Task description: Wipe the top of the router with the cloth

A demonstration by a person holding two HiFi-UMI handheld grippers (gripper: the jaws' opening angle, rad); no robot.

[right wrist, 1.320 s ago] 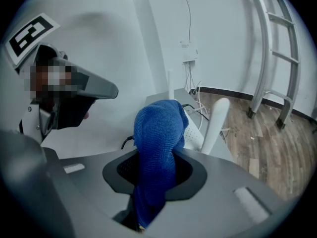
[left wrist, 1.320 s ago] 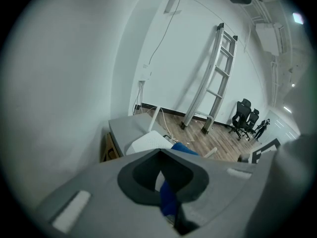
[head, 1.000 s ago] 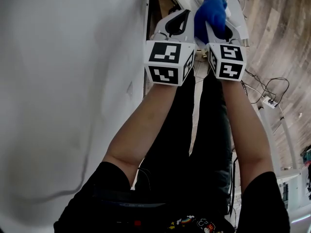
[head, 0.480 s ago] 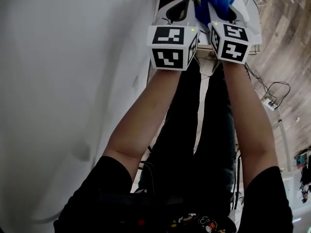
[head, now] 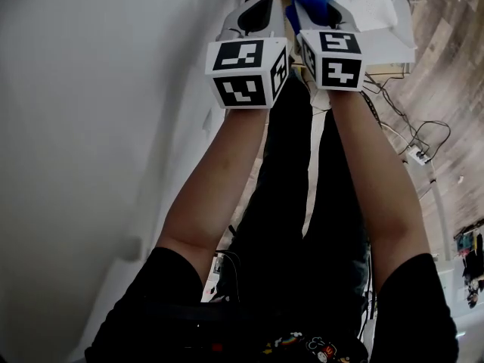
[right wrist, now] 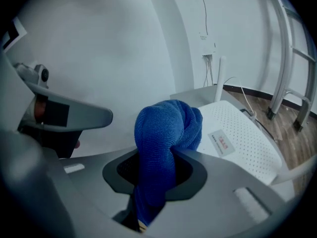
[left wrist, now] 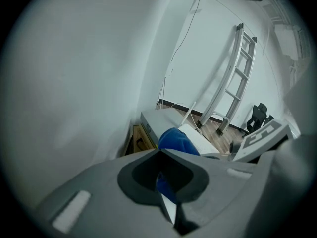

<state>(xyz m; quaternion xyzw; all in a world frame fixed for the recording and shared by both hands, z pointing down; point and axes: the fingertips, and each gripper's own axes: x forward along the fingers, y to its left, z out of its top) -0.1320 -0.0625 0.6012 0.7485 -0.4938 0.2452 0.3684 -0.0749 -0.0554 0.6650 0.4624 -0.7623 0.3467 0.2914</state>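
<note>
— So where was the blue cloth [right wrist: 166, 128]?
— Bunched up in the right gripper [right wrist: 157, 155], whose jaws were clamped on it. The wad stood out past the jaws, over the near left corner of the white router [right wrist: 245, 135]. Whether it pressed on the router's top, I couldn't tell.
— And the other one?
— The left gripper [left wrist: 160, 151] had its jaws closed together with nothing between them. It hung just left of the router, close beside the right gripper and nearer the white wall [head: 98, 127].
— Anything else about?
— A grey box [left wrist: 157, 119] sat just beyond the router, and a metal ladder [left wrist: 233, 78] leaned on the wall well past it. Cables [head: 412, 138] lay on the wood floor off the router's right side.
</note>
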